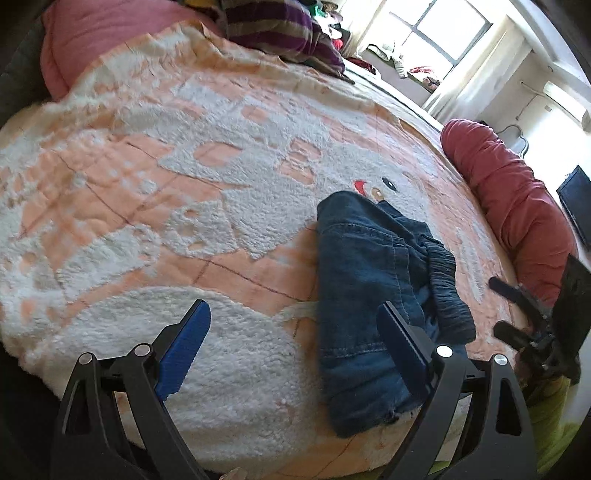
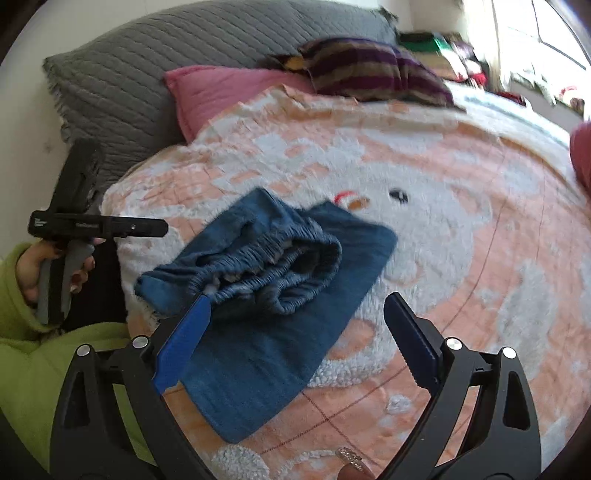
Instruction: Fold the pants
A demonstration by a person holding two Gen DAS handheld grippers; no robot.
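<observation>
Folded blue denim pants (image 1: 369, 280) lie on a peach-and-white fleece blanket (image 1: 184, 166), elastic waistband on top (image 2: 280, 258). My left gripper (image 1: 293, 314) is open; its right finger overlaps the pants' near edge and its left finger is over bare blanket. My right gripper (image 2: 299, 310) is open above the pants (image 2: 258, 362), its left fingertip close to the waistband, nothing pinched. In the left wrist view the right gripper (image 1: 496, 308) shows at the far right beside the pants. In the right wrist view a hand in a green sleeve (image 2: 33, 369) holds the left gripper (image 2: 159, 229) left of the pants.
A grey pillow (image 2: 147, 74), a pink pillow (image 2: 221, 92) and a striped cushion (image 2: 369, 70) line the head of the bed. A red bolster (image 1: 509, 206) lies along the far side. A bright window (image 1: 436, 33) and a dark screen (image 1: 576, 199) are beyond it.
</observation>
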